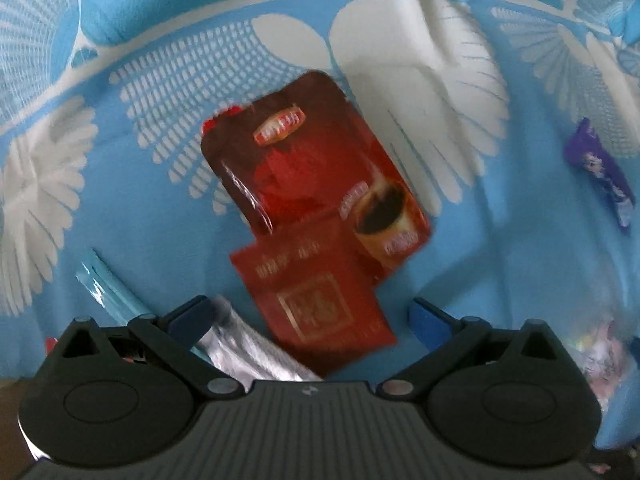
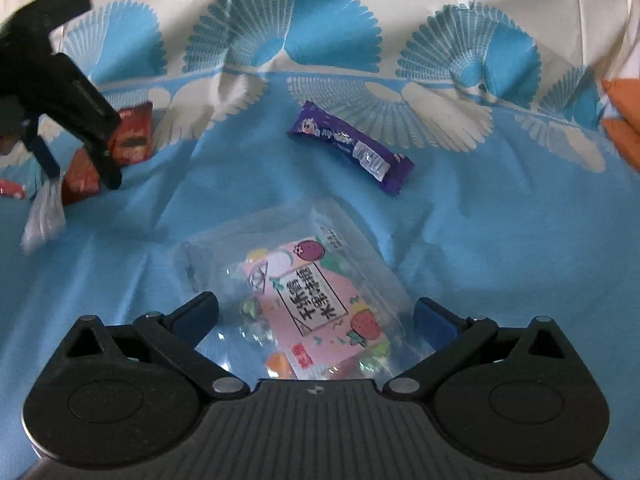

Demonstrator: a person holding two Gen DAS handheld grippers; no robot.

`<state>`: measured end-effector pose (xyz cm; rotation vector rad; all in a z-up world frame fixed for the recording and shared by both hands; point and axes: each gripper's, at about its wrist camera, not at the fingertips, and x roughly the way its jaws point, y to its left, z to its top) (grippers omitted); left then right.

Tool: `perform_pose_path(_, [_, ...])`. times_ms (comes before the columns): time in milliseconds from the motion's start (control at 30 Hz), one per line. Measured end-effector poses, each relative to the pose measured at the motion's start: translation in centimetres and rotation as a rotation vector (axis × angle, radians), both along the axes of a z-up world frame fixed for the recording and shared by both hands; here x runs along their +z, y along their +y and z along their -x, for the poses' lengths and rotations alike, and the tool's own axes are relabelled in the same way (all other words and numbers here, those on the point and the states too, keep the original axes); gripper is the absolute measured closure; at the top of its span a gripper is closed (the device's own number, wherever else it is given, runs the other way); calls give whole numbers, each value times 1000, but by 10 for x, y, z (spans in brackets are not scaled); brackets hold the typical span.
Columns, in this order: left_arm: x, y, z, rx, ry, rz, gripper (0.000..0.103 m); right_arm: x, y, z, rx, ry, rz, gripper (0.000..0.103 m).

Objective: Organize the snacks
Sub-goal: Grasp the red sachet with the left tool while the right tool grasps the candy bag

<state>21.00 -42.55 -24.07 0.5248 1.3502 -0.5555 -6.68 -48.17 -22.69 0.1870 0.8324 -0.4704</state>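
My left gripper (image 1: 310, 320) hovers open over a small red sachet (image 1: 316, 300) that overlaps a larger red coffee packet (image 1: 316, 168). A silver packet (image 1: 248, 344) lies against the inside of its left finger, and a pale blue stick pack (image 1: 108, 284) is just outside it. My right gripper (image 2: 316, 314) is open, its fingers on either side of a clear candy bag with a pink label (image 2: 320, 300). A purple snack bar (image 2: 348, 146) lies beyond that bag. Everything rests on a blue and white patterned cloth (image 2: 500, 220).
In the right wrist view the left gripper's black finger (image 2: 100, 148) stands at the far left over the red packets (image 2: 132, 136) and the silver packet (image 2: 44, 216). An orange object (image 2: 624, 120) sits at the right edge. The cloth is wrinkled.
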Motion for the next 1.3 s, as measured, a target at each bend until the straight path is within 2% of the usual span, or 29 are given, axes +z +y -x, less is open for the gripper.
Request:
perform_pose_path(67, [1, 0, -1, 1, -2, 8, 0, 2, -2, 5, 1, 12, -14, 0])
perform_pose_path(167, [0, 5, -2, 8, -3, 13, 0, -4, -6, 11, 6, -27, -38, 0])
perform_pose_path(267, [1, 9, -1, 29, -2, 18, 0, 2, -3, 8, 54, 55, -63, 0])
perform_pose_path(333, [0, 11, 2, 41, -15, 16, 1, -1, 5, 11, 93, 63, -12, 0])
perform_pose_path(400, [2, 12, 5, 57, -34, 29, 10, -4, 3, 13, 89, 36, -18, 0])
perform_pose_path(433, [7, 15, 9, 60, -45, 39, 25, -5, -1, 11, 75, 26, -32, 0])
perform_pose_path(467, [13, 15, 11, 60, -50, 54, 48, -6, -4, 9, 48, 11, -43, 0])
perform_pose_path(533, [19, 13, 11, 64, -21, 73, 54, -7, 0, 6, 23, -1, -27, 1])
perform_pose_path(567, [24, 17, 12, 76, -19, 85, 55, -6, 4, 8, 38, -16, -14, 14])
perform_pose_path(600, [29, 19, 12, 74, -30, 95, 55, -3, 9, 11, 53, -35, -2, 36])
perform_pose_path(667, [41, 28, 14, 71, -47, 125, 56, 4, 22, 12, 43, -43, 42, 64])
perform_pose_path(800, [79, 52, 17, 99, -58, 172, 56, 10, 33, 12, -16, -59, 97, 87])
perform_pose_path(1067, [168, 133, 44, 108, -145, 273, 55, 74, 76, 36, -152, -268, 54, 87])
perform_pose_path(1300, [243, 238, 91, 109, -188, 368, 55, 140, 148, 88, -128, -413, 1, 87])
